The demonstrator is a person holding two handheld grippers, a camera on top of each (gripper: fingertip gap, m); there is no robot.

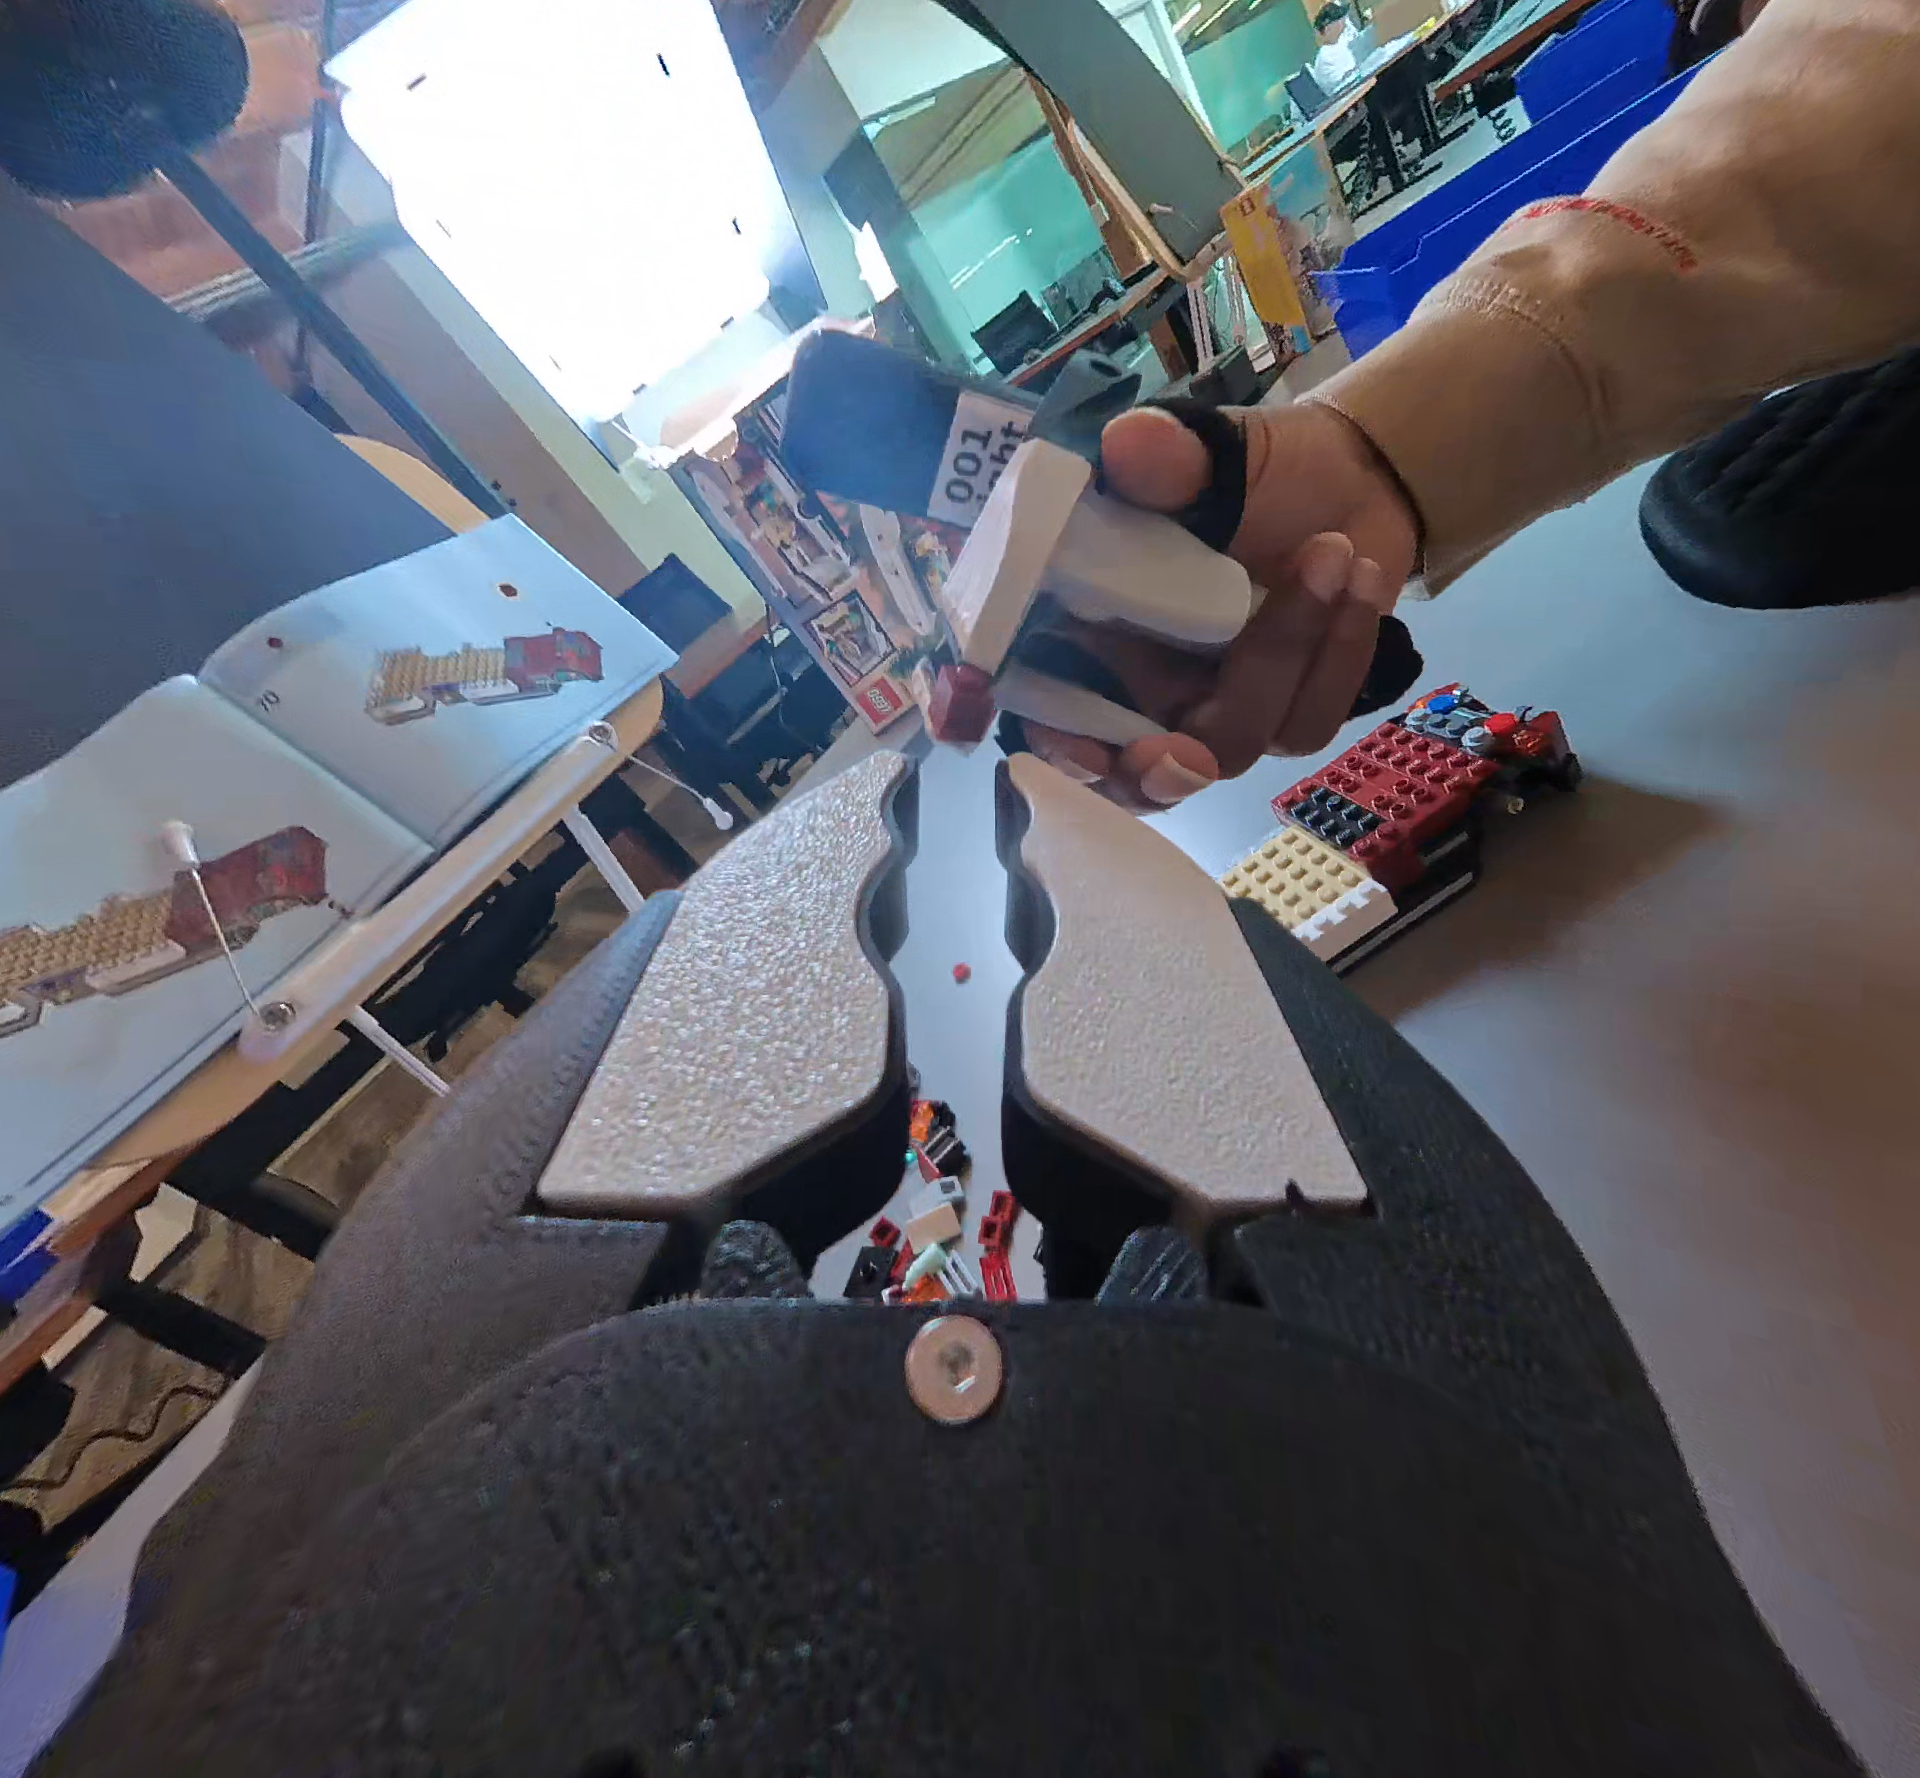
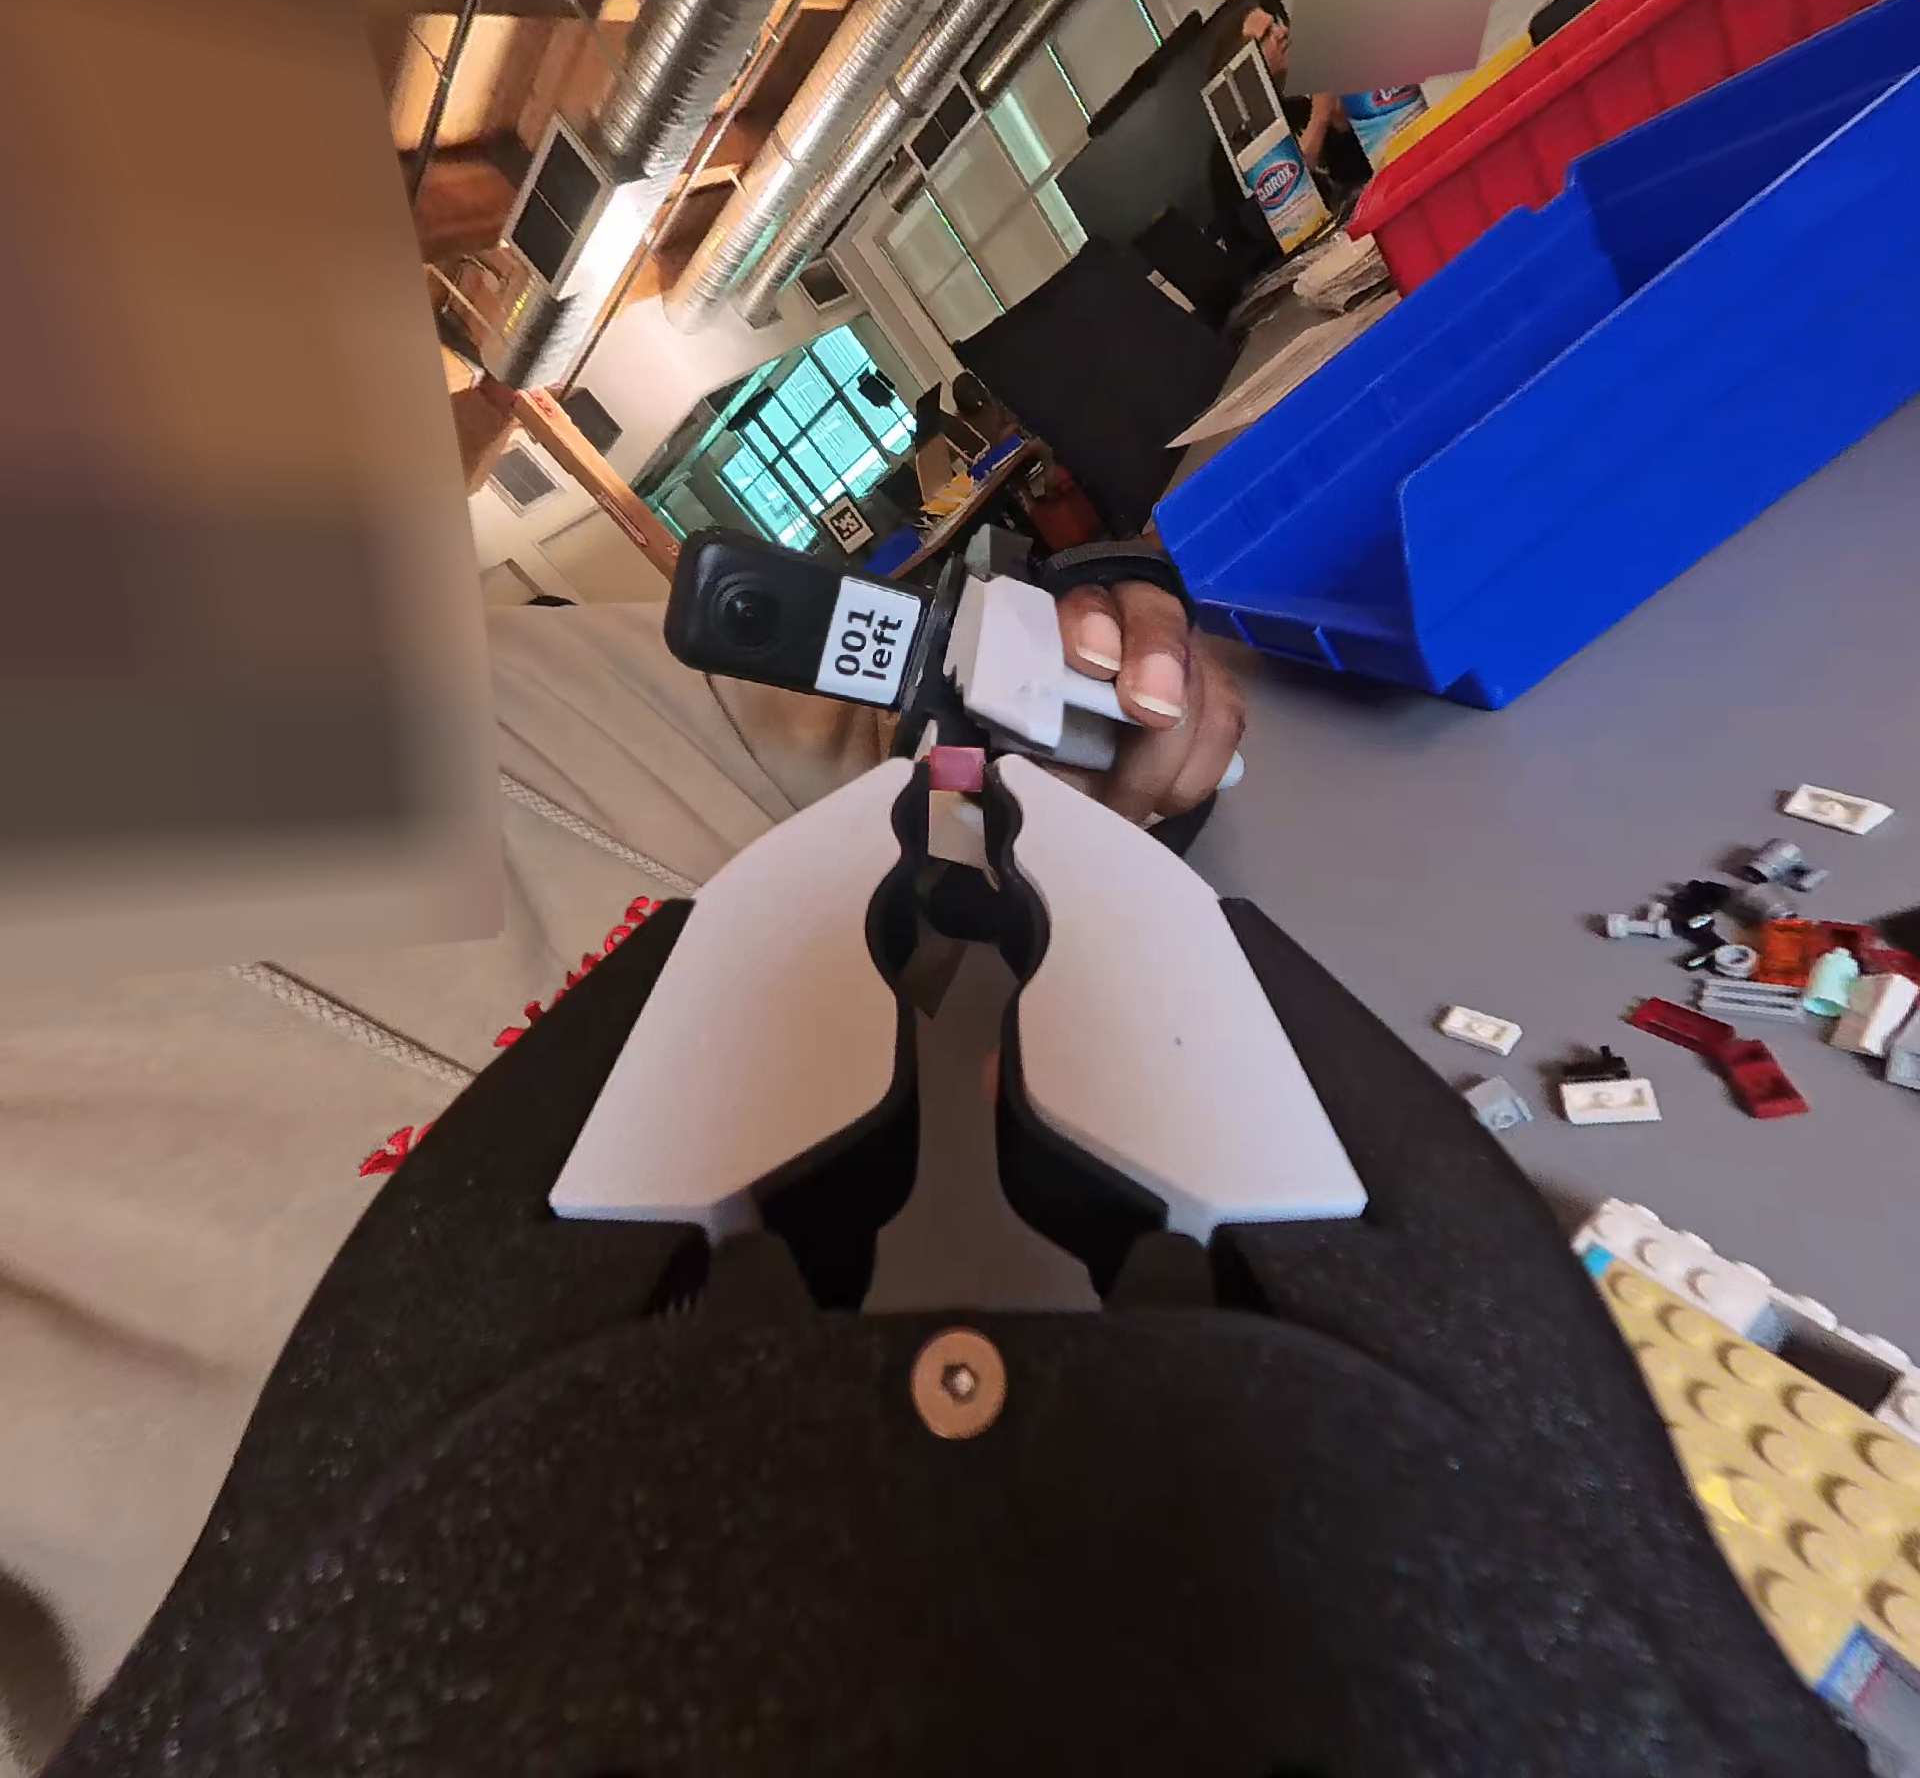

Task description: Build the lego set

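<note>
- The right gripper (image 2: 958, 778) is seen clamped on a small dark red brick (image 2: 956, 770), both fingertips pressed against its sides; a white piece (image 2: 961, 835) sits just behind the brick between the fingers.
- In the left wrist view, the same dark red brick (image 1: 961, 702) is shown at the tip of the right gripper (image 1: 961, 720), raised above the grey table (image 1: 1621, 1053).
- The left gripper (image 1: 954, 778) is seen with its jaws slightly apart and nothing between them, its tips just below the held brick.
- A white label with printed characters is carried on the black camera (image 2: 743, 622) of the left gripper; a like label is seen on the right gripper's camera (image 1: 883, 440).
- A partly built red, black and tan brick model (image 1: 1403, 824) rests on the table, to the right of the grippers.
- Loose small bricks (image 2: 1787, 990) are scattered on the table.
- An open instruction booklet (image 1: 312, 720) is propped at the left; a toy brick box (image 1: 831, 606) bearing a red logo stands behind.
- A blue bin (image 2: 1558, 440) and a red bin (image 2: 1662, 66) are set at the far side; a branded wipes container (image 2: 1283, 180) stands beyond.
</note>
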